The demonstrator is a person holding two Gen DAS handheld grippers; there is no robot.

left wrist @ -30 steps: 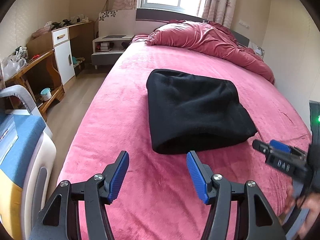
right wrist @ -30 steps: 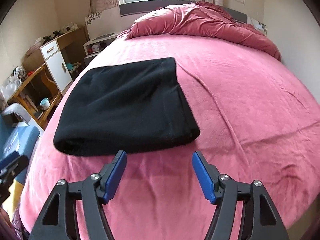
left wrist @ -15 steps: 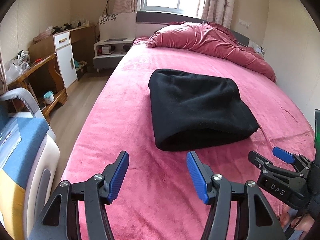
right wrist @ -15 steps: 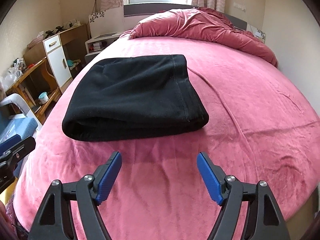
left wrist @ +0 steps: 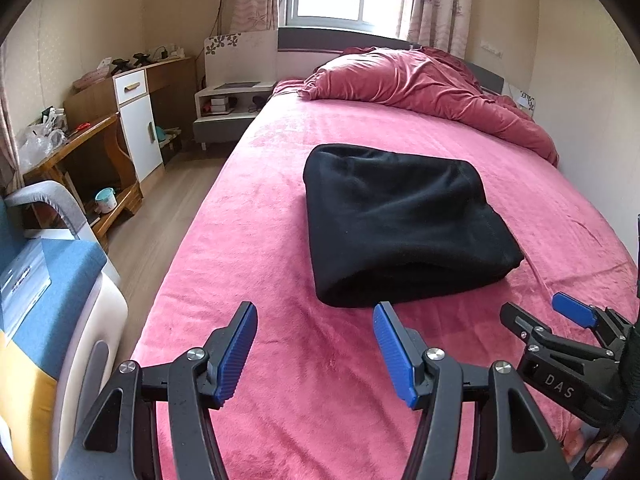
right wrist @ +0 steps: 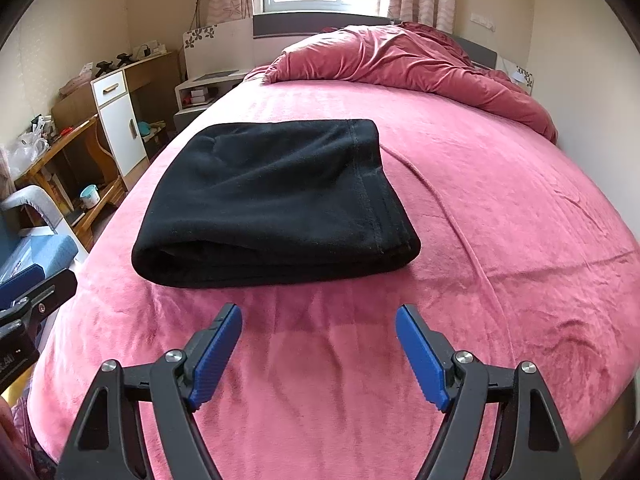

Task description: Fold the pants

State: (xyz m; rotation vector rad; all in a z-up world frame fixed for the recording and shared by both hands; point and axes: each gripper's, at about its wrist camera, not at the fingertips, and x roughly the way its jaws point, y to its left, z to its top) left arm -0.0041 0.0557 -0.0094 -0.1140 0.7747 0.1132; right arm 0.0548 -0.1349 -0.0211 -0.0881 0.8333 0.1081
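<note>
The folded black pants (right wrist: pixel 272 204) lay on the pink bed (right wrist: pixel 500 216), just beyond my claws. My left claw (left wrist: pixel 314 346) stood wide and empty; my right claw (right wrist: pixel 319 350) had just been opening, nothing between its pads.

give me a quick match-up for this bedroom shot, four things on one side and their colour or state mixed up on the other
Things:
1. pants
2. duvet
3. left gripper
4. cabinet door

Descriptions:
A. white
B. bunched up at the head of the bed
C. black, folded
D. jaws open, nothing between them

Pairs: 1-C, 2-B, 3-D, 4-A
</note>
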